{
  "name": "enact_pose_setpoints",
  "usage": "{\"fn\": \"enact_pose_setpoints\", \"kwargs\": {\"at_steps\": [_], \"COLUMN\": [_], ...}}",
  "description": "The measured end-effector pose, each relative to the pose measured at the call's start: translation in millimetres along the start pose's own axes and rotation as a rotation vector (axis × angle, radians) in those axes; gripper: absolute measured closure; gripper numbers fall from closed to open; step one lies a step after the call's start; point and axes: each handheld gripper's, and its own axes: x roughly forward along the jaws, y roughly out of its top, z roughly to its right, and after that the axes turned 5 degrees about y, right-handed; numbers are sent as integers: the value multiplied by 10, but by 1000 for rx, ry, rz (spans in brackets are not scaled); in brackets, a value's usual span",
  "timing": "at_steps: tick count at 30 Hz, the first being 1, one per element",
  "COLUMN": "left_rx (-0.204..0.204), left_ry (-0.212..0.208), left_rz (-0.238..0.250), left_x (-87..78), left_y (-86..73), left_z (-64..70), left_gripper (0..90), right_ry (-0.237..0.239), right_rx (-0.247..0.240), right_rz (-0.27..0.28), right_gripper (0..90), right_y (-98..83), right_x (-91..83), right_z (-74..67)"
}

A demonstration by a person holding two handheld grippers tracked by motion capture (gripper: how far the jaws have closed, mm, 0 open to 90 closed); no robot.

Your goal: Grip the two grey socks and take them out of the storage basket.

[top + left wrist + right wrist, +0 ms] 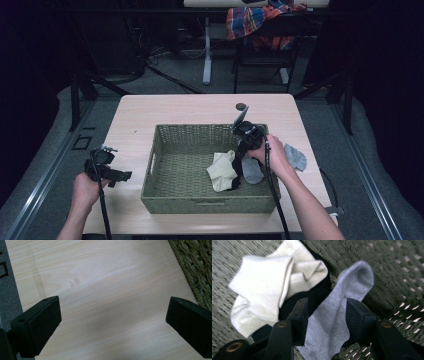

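Right gripper [325, 315] inside wicker basket [150, 165], jaws parted astride grey sock [337, 315], likely dropping it beside cream sock [222, 170]. Second grey sock [296, 156] on table [200, 107]. Left gripper [113, 322] idle, jaws wide apart, empty.

We see a green woven basket [165, 192] holding cream [262, 287], black [317, 296] and grey socks [337, 310] on pale wood [105, 290].

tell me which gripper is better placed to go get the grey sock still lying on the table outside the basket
Right, likely. The right gripper is over the basket's right side, near the loose grey sock beyond its right wall. The left gripper hangs open across the basket.
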Motion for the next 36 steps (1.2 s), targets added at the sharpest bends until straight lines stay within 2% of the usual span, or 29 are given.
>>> {"fn": "enact_pose_setpoints", "kwargs": {"at_steps": [4,5,6,7,10,11,12,13,15,17,21,23,27,29,36], "left_rx": [1,1,0,1,2,2,1,0,-1,0,4,3,0,0,3], "left_ry": [0,0,0,0,1,1,1,0,0,0,0,1,0,-1,-3], "left_rz": [-3,-3,-3,-3,-2,-3,-2,-2,-3,-2,-5,-3,-3,-3,-7], "left_x": [3,3,4,3,2,2,3,4,5,4,3,4,6,7,14], "left_y": [-2,-3,-3,-3,-2,-2,-2,-3,-3,-3,1,0,-3,-3,0], "left_z": [-1,-2,-3,-2,0,-1,-2,-4,-5,-3,-4,-3,-3,-4,-12], "left_gripper": [3,4,4,4,4,4,4,4,4,4,4,4,4,4,4], "right_ry": [-6,11,16,20,24,30,24,30,34,42,49,59,55,55,70], "right_rx": [15,44,35,25,19,29,6,24,-3,2,-9,-3,-24,-18,-27], "right_rz": [-24,10,-9,-41,-52,-27,-46,-13,-31,14,49,86,93,117,147], "right_gripper": [595,630,650,706,784,794,803,808,810,810,814,820,836,843,851], "right_y": [10,-7,-4,2,-6,-16,-12,-28,-25,-51,-88,-102,-116,-132,-180], "right_x": [51,86,84,78,64,64,7,-20,-148,-225,-409,-457,-571,-602,-754], "right_z": [34,36,54,71,65,52,52,31,24,-2,-52,-82,-112,-121,-114]}}
